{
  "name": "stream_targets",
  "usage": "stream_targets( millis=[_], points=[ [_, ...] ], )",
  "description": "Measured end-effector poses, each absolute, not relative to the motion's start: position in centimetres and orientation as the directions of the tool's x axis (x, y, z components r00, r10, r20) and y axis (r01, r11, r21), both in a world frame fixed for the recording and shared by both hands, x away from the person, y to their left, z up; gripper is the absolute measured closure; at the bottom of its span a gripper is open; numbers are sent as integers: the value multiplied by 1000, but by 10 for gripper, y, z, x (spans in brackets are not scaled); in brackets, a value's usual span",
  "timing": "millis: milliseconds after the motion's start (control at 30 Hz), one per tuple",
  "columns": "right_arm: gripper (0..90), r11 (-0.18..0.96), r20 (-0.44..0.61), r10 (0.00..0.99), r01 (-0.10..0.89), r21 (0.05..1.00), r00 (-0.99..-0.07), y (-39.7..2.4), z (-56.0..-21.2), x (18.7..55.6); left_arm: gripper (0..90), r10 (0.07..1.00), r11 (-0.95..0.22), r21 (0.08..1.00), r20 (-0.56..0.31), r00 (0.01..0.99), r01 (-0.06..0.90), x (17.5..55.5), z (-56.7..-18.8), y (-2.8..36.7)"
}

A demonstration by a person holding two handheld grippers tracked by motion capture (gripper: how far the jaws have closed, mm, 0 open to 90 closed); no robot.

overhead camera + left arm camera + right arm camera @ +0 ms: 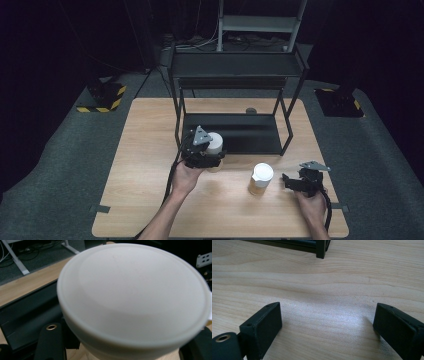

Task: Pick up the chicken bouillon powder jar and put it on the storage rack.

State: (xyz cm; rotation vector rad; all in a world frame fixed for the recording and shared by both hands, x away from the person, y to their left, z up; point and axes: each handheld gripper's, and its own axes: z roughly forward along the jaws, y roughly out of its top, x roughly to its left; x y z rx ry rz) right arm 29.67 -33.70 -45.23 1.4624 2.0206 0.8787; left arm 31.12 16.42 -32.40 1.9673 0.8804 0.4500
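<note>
Left hand-held gripper of mine is clenched on a paper cup with a white lid, held clear of the tabletop just in front of the black metal rack. From the left gripper view, the lid sits right up against the camera, with the jaws down beside the cup's body below it. I judge this to be the carrying step: the cup is grasped and up, and its place is most likely the rack's lower shelf straight ahead.

Nearer to me on the right, my right hand-held gripper rests low over the tabletop, released, jaws spread with nothing but bare wood between them, as the right gripper view confirms. Just beside it to the left stands a second paper cup, upright, lid on, untouched.

For the next move I should keep the held cup level so the lid stays seated, clear the rack's front post, and set it down flat on the shelf before letting go. After that, the second cup looks like the right hand's job.

No brand, label or writing can be read on either cup or lid; the lid in close view is plain white.
</note>
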Motion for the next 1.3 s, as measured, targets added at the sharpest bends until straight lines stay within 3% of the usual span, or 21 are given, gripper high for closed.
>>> stream_targets(
  millis=[1300],
  points=[
    [76, 218, -19, 952, 636, 740, -304, -337, -452, 297, 351, 738, -335, 869, 0, 675, 365, 376, -145, 161]
  ],
)
